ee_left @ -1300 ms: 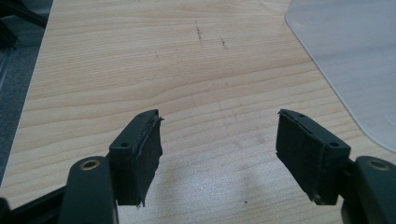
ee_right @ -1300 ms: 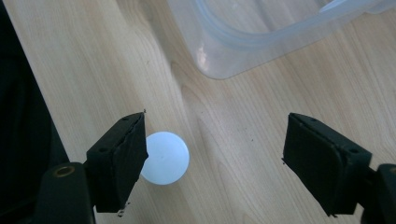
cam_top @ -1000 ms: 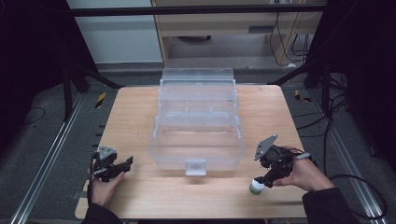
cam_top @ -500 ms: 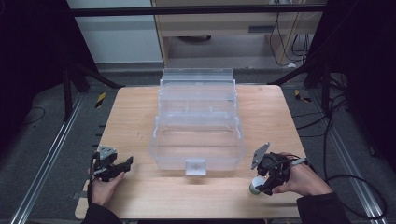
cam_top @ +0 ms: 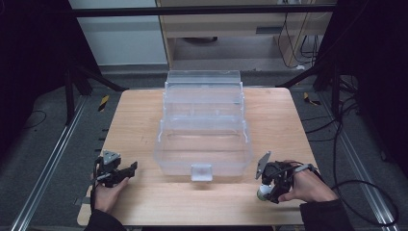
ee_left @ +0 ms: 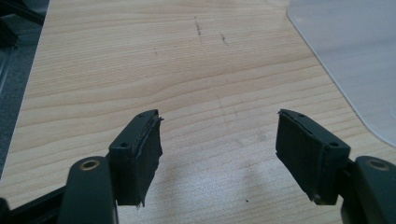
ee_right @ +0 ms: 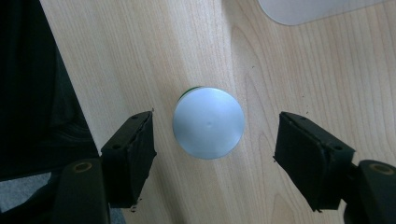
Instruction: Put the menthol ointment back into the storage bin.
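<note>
item: silver-topped can [ee_right: 208, 122] upright near bench [cam_top: 144, 115] front right corner, between my right gripper [ee_right: 215, 154] jaws, spread, not touching. my left gripper [ee_left: 219, 154], jaws apart, front left; clear tiered box [cam_top: 204, 130] centre.

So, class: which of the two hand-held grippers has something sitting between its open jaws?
The right hand-held gripper: a round silver cap sits between its open jaws, untouched. The left hand-held gripper is open over bare wooden table.
</note>
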### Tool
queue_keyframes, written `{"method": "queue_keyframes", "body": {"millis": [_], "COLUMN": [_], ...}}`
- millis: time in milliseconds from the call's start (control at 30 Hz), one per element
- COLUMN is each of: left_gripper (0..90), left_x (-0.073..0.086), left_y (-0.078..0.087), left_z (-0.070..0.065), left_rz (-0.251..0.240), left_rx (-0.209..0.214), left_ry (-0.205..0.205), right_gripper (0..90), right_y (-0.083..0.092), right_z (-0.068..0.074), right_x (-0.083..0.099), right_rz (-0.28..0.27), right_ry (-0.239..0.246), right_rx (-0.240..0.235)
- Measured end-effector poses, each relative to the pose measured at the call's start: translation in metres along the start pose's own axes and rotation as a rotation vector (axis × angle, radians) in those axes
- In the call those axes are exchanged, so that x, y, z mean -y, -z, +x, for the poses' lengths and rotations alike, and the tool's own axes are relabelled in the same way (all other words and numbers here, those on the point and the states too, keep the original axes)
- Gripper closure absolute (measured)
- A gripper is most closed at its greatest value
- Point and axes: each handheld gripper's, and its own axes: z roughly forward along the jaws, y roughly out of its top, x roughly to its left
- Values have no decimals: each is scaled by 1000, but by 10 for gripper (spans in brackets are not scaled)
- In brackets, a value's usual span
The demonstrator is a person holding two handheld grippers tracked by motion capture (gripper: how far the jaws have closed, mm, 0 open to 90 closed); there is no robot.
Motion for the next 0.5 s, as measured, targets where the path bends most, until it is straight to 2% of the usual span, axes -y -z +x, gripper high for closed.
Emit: {"method": "queue_keyframes", "body": {"millis": [500], "left_gripper": [306], "left_x": [0], "left_y": [0], "left_z": [0], "left_rz": [3], "left_rx": [0], "left_ry": [-2], "right_gripper": [355], "right_y": [-16], "right_z": [-2], "right_x": [-5], "right_rz": [32], "right_ry": [23], "right_rx": [-18]}}
